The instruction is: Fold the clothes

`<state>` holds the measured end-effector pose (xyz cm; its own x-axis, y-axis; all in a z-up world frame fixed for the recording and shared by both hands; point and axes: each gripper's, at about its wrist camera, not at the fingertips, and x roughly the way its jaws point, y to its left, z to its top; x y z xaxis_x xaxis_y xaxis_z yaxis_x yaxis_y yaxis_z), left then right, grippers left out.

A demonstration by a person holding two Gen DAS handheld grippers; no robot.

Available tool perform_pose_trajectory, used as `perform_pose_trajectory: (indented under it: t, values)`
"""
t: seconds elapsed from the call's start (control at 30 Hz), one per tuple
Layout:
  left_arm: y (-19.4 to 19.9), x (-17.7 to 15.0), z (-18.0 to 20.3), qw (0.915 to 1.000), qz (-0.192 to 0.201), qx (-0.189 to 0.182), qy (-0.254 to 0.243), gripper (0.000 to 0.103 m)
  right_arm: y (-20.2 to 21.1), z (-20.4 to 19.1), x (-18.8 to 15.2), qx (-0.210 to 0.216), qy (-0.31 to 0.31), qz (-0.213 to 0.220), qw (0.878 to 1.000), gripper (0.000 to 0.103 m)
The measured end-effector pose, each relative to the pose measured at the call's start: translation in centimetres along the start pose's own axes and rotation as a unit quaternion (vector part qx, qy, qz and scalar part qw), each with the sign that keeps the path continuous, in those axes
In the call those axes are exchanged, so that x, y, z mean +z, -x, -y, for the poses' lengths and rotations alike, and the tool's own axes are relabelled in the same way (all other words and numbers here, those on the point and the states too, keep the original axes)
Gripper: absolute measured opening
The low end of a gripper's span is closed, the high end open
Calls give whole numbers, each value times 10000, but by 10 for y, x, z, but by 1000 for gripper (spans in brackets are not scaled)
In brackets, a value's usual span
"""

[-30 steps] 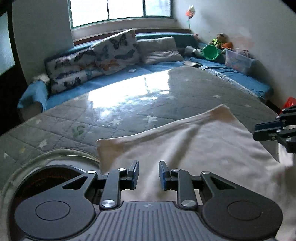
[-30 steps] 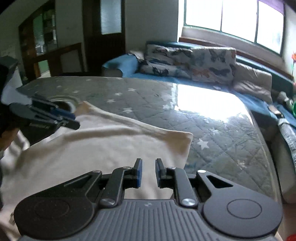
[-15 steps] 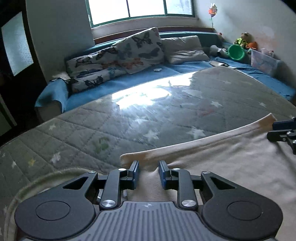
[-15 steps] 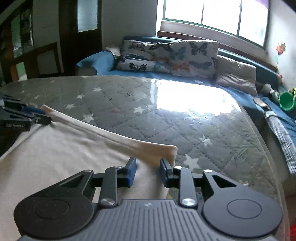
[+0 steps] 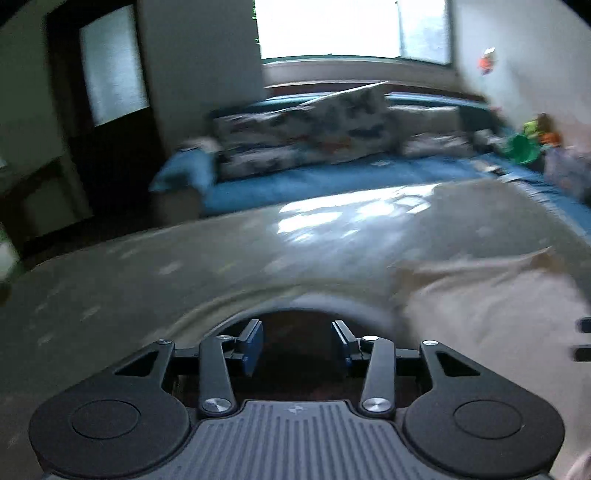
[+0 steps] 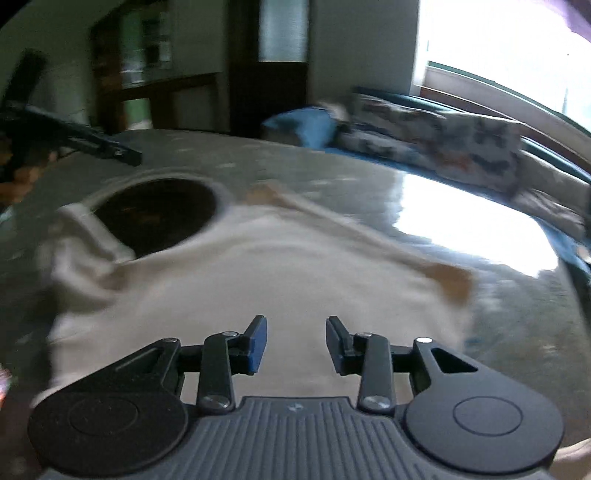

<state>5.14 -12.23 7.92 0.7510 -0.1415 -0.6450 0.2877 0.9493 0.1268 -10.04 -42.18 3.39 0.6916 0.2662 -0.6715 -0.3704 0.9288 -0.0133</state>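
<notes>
1. The left gripper (image 5: 297,341) has its jaws spread, having just been opening, and nothing lies between its blue pads; beneath the gap is a dark round hole in the table (image 5: 295,328).
2. The cream-coloured soft cloth garment (image 5: 491,314) lies to the right of the left gripper, apart from its fingers, flat on the grey quilted star-patterned table cover (image 5: 147,280).
3. The right gripper (image 6: 295,338) also stands with jaws parted, having just been opening; the cloth lies below and ahead of it, but the pads do not press on it.
4. From the right gripper, the garment (image 6: 295,273) spreads ahead and to both sides; a sleeve-like flap drapes over the rim of the hole (image 6: 159,214) ahead to the left.
5. Farther ahead to the left of the right gripper, the left gripper's dark fingers (image 6: 110,147) hang above the table, well apart from the cloth.
6. Beyond the table, ahead of both grippers, stands a blue couch (image 5: 332,177) with butterfly-print cushions (image 5: 314,125) under a bright window (image 5: 332,26).
7. To the far right of the left gripper sit a green bowl-like thing (image 5: 522,147) and blurred toys.
8. Both views are blurred.
</notes>
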Motion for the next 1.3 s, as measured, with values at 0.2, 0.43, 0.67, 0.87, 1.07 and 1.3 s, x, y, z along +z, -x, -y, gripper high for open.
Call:
perform_pose_trajectory:
  t: [0.2,0.43,0.67,0.87,1.07,1.3]
  values:
    - [40,-70,-54,9941,-411,700,726,44,10,-69,-2,728,735,218,9944,35]
    - [52,-115,-76,9861,-569,647,1424,44,-4,-112,-9,1129,1138,-34,9871,34]
    - [48,-111,-69,9890,-343,420,1378,44,-1,-114,-15,1187,1106,-132,9867,33]
    - [30,-112,-69,9857,-453,400,1571,41,-2,-115,-16,1159,1087,-147,9872,33]
    - [35,-112,-77,9796,-233,270,1976,5,-2,-116,-16,1222,1072,-128,9866,33]
    - [63,-79,-80,9791,500,345,1941,4,-4,-116,-17,1250,1009,-149,9869,33]
